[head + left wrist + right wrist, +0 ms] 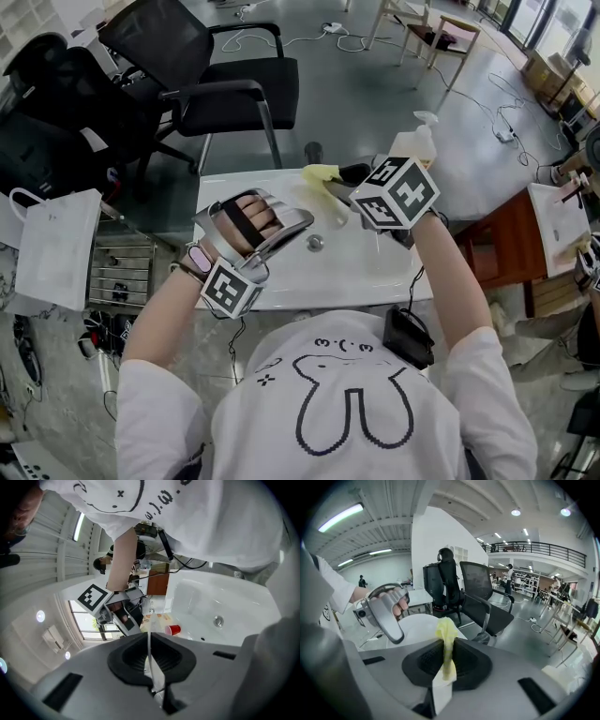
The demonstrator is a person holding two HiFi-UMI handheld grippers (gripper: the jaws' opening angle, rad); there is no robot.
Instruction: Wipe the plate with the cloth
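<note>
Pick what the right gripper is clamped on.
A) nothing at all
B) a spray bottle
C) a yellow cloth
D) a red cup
C: in the right gripper view, the right gripper has its jaws closed on a bunched yellow cloth that sticks up from between the pads.

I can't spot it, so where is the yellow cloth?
The cloth is pinched in the right gripper's fingers, over the sink's far edge in the head view.
</note>
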